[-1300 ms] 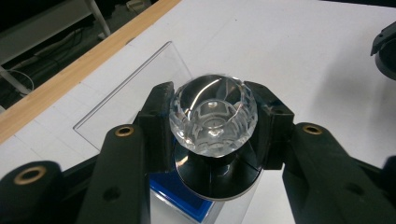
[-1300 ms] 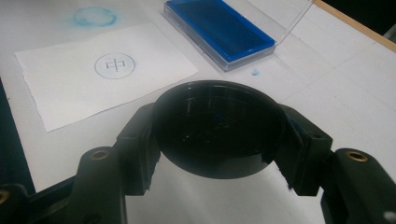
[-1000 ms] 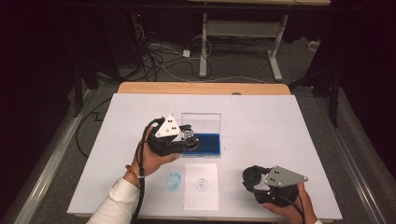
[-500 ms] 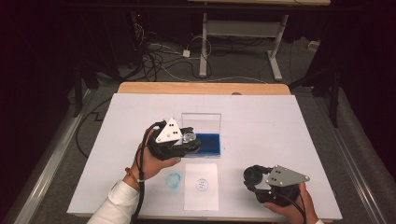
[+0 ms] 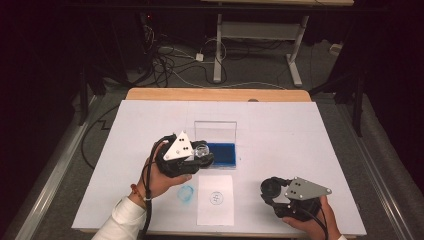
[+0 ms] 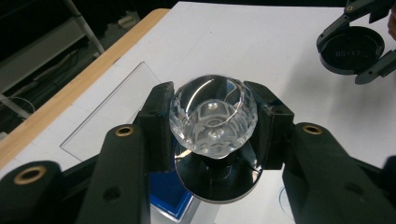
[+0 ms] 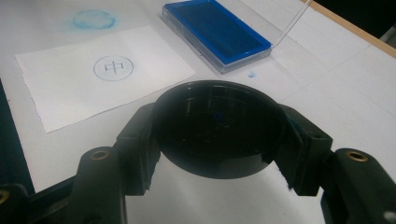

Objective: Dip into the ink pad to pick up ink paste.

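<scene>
My left gripper (image 5: 201, 155) is shut on a stamp with a clear faceted knob (image 6: 213, 115) and a dark round base. It hangs over the left end of the open blue ink pad (image 5: 224, 154). My right gripper (image 5: 272, 189) rests near the table's front right, shut on a round black cap (image 7: 219, 128). That cap and its gripper (image 6: 355, 46) also show far off in the left gripper view. Between the hands lies a white paper (image 5: 216, 212) with a round stamped mark (image 7: 113, 67).
The ink pad's clear lid (image 5: 216, 131) stands up behind the pad (image 7: 217, 35). A blue ink smear (image 5: 186, 192) marks the white table cover left of the paper. The wooden table edge (image 5: 215, 94) runs along the far side.
The left hand has shifted only slightly by the ink pad, still holding the stamp. The right gripper has stayed where it was.
</scene>
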A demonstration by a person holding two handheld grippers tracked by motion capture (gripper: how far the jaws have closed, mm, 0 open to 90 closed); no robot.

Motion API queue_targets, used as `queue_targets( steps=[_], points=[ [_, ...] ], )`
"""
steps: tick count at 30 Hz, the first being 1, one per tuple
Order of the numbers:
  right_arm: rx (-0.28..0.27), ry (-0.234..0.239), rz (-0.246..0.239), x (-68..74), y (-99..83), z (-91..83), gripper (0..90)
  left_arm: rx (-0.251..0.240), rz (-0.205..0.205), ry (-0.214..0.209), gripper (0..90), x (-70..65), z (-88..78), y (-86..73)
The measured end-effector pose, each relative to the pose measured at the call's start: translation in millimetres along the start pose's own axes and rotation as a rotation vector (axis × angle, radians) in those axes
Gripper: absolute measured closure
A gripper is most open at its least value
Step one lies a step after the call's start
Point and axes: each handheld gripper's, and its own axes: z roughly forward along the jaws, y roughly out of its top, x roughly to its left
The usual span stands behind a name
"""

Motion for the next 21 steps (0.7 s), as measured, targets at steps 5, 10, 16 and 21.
queue_targets(
  steps=[5, 10, 16, 21],
  points=[
    [0.001, 0.002, -0.001, 0.2, -0.1, 0.1, 38.6, 0.005, 0.019, -0.002, 54.6, -2.1, -2.8, -3.6],
    [-0.008, 0.014, 0.008, 0.8, 1.0, -0.4, 38.6, 0.011, 0.012, -0.003, 54.6, -0.8, -4.0, -10.7],
    [-0.010, 0.017, 0.007, 0.7, 1.1, -0.8, 38.7, 0.014, 0.007, 0.016, 54.7, 0.4, -7.7, -16.6],
    [-0.012, 0.020, 0.010, 0.4, 1.7, -0.8, 38.6, 0.019, 0.009, 0.028, 54.6, -0.2, -10.3, -22.5]
  ],
)
